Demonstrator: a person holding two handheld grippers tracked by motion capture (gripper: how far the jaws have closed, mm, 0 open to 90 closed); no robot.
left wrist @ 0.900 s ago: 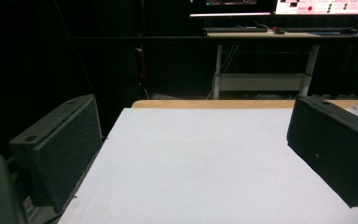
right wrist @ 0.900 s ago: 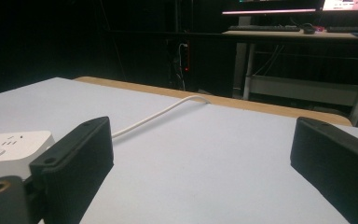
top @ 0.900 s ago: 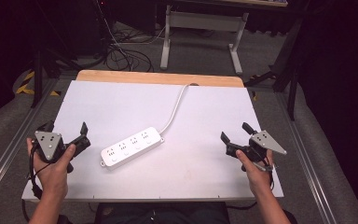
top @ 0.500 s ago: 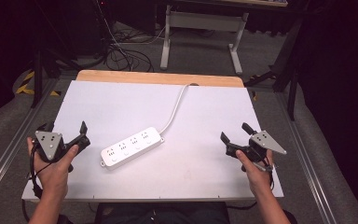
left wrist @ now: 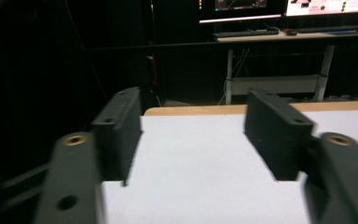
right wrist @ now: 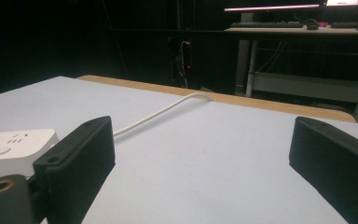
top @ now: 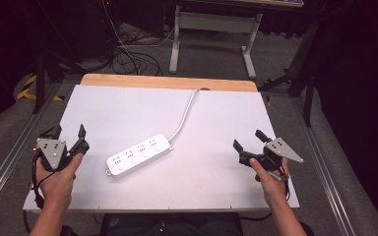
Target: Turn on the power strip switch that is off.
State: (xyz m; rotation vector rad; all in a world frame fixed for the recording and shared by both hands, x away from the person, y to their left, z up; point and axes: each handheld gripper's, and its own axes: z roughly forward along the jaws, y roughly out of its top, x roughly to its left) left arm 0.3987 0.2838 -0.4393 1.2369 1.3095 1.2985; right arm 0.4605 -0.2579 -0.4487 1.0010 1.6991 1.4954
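A white power strip [top: 139, 155] lies at an angle in the middle of the white table [top: 216, 118]; its white cable [top: 187, 111] runs to the far edge. One end of the power strip [right wrist: 9, 149] and the cable [right wrist: 158, 113] appear in the right gripper view. My left gripper [top: 69, 134] rests at the table's left edge, open and empty, well left of the strip. In the left gripper view, the left gripper [left wrist: 193, 140] spans bare table. My right gripper [top: 248, 140] sits near the right edge, open, nothing between its jaws. The right gripper [right wrist: 200, 163] faces the far edge.
A wooden strip [top: 167, 82] borders the table's far edge. Beyond it stand a metal desk frame [top: 211, 29] and tangled cables [top: 128, 54] on the floor. A desk with a keyboard [right wrist: 270, 24] and monitors lies farther back.
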